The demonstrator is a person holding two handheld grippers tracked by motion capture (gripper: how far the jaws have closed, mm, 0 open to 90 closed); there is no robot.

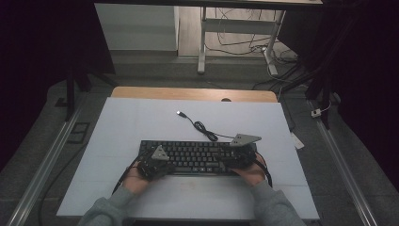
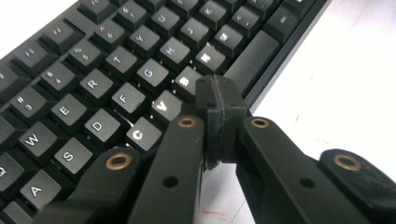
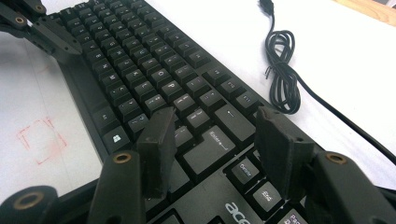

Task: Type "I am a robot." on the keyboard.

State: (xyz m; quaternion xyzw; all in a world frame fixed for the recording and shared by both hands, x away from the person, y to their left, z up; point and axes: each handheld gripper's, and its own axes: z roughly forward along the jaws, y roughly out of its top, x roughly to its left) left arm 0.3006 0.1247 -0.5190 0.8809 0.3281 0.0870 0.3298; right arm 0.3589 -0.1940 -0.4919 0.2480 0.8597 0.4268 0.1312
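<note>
Keyboard (image 1: 195,157), black, lying flat near the front edge of the white table (image 1: 141,122), long side facing the person; Acer lettering legible in the right gripper view. USB cable (image 1: 202,126) trailing off the back edge, loosely coiled, plug resting loose on the table.

Left gripper (image 2: 217,100) over the left half, 2 jaws pressed together with nothing between them, tip poised just beside the V and B keys near the spacebar. Right gripper (image 3: 212,140) over the right end, jaws spread wide, hovering above the Enter key, holding nothing.

Likely trouble from here: closed left tip broad enough to catch 2 neighbouring keys at once if lowered off-centre. Open right jaws straddling several keycaps, so a careless descent could snag or lever one up. Sideways pressure might slide the whole keyboard on the smooth table and tug the cable.
</note>
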